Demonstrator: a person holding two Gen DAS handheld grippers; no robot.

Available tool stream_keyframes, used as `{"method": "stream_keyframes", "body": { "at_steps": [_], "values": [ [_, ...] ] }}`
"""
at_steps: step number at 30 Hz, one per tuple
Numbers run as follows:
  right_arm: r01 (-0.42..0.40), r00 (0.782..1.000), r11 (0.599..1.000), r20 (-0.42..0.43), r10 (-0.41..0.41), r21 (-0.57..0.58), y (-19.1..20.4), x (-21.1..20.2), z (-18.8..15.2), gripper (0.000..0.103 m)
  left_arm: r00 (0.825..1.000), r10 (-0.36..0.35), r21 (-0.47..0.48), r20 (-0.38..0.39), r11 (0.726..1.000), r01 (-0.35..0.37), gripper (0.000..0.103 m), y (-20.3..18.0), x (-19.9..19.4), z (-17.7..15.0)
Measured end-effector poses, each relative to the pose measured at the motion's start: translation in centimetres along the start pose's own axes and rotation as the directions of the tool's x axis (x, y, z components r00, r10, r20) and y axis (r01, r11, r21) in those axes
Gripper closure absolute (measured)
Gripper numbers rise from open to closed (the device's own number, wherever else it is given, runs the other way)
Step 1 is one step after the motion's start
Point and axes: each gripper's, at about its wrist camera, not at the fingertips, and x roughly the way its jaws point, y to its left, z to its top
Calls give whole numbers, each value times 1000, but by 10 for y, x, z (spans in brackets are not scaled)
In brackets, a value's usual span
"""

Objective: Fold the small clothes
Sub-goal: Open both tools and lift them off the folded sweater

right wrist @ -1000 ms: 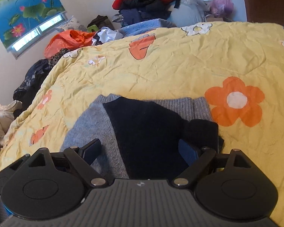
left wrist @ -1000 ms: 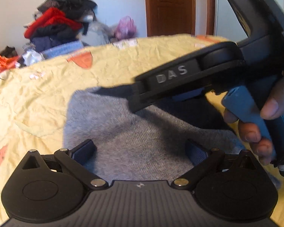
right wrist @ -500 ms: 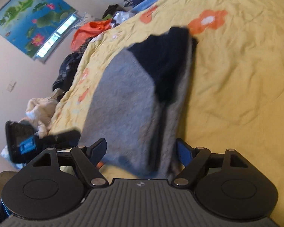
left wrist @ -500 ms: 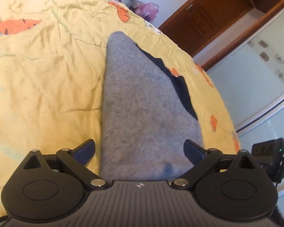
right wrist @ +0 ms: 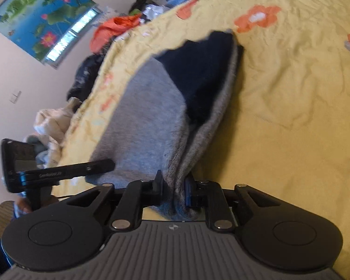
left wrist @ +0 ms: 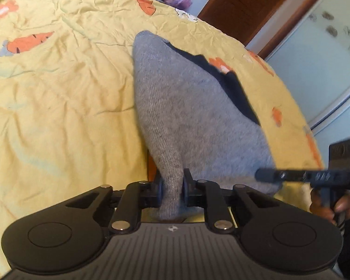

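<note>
Tongs (left wrist: 172, 192), two, on one sweater (left wrist: 189, 116)

Light: soft daylight is filling both views evenly.
Blur: motion smear is softening edges beyond the claws.
Distortion: fisheye curvature is bending everything toward the borders.

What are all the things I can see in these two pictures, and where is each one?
sweater: one, grey with a navy panel, lying on the quilt, near edge pinched at two spots
quilt: one, yellow with orange flowers and carrots, spread over the bed
clothes pile: one, orange, dark and white, beyond the bed's far edge
poster: one, blue with lotus flowers, on the wall
door: one, brown wood, behind the bed
left gripper: one, black, closing on the sweater's edge
right gripper: one, black, closing on the sweater's edge
hand: one, holding the right gripper's handle
</note>
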Motion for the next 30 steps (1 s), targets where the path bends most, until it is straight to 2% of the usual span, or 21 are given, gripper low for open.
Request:
{"method": "stream_keyframes", "body": {
  "at_steps": [1,2,3,4,6,7,8,10,13,14,15,16,17,18,20,22,24,28,30],
  "values": [
    [-12,1000,999,6,12,35,-5,0,-1,61,1000,17,14,3,1000,-17,70,-1,-3,0],
    [-33,999,997,21,32,64,-7,-3,0,52,999,53,27,14,998,-53,61,-4,-8,3],
    [-53,997,996,53,49,73,-8,-9,3,30,993,98,50,58,994,-101,44,-9,-15,6],
    [-66,993,996,105,59,67,-8,-16,8,18,982,131,84,135,986,-144,31,-16,-25,8],
    [-54,979,997,201,43,47,-4,-27,25,19,937,181,171,298,956,-239,22,-37,-34,15],
    [-30,973,999,229,19,43,-2,-28,37,21,915,204,214,348,933,-290,22,-49,-31,19],
    [0,966,999,258,-11,41,0,-26,50,21,904,210,259,371,912,-318,22,-60,-23,23],
    [21,955,999,294,-31,36,9,-15,75,22,906,208,328,369,883,-336,22,-77,4,32],
    [-27,963,1000,270,22,15,23,16,105,22,937,206,353,282,886,-301,22,-83,52,46],
    [-9,969,1000,247,11,-8,28,29,111,21,936,233,347,265,882,-318,22,-82,65,48],
    [45,973,998,226,-36,-33,31,44,117,20,927,262,351,268,870,-347,21,-81,77,48],
    [120,973,992,203,-108,-48,32,58,119,20,921,272,365,280,857,-364,17,-80,84,47],
    [198,969,979,165,-186,-58,28,73,120,21,921,269,375,281,853,-363,17,-80,87,47],
    [217,964,972,173,-201,-86,25,81,116,19,919,277,385,280,844,-372,16,-79,90,45],
    [201,961,974,213,-176,-100,22,82,111,18,915,284,405,287,830,-385,14,-83,92,43],
    [198,961,978,208,-181,-62,22,79,111,18,914,287,401,288,830,-387,14,-83,93,44],
    [208,962,975,200,-188,-81,26,79,111,19,914,288,400,286,831,-387,14,-85,88,43],
    [249,940,967,254,-227,-57,42,59,95,19,904,303,395,302,823,-408,14,-89,71,32],
    [234,933,969,298,-199,-84,53,47,81,19,896,317,400,311,811,-426,13,-92,64,25]
  ]
}}
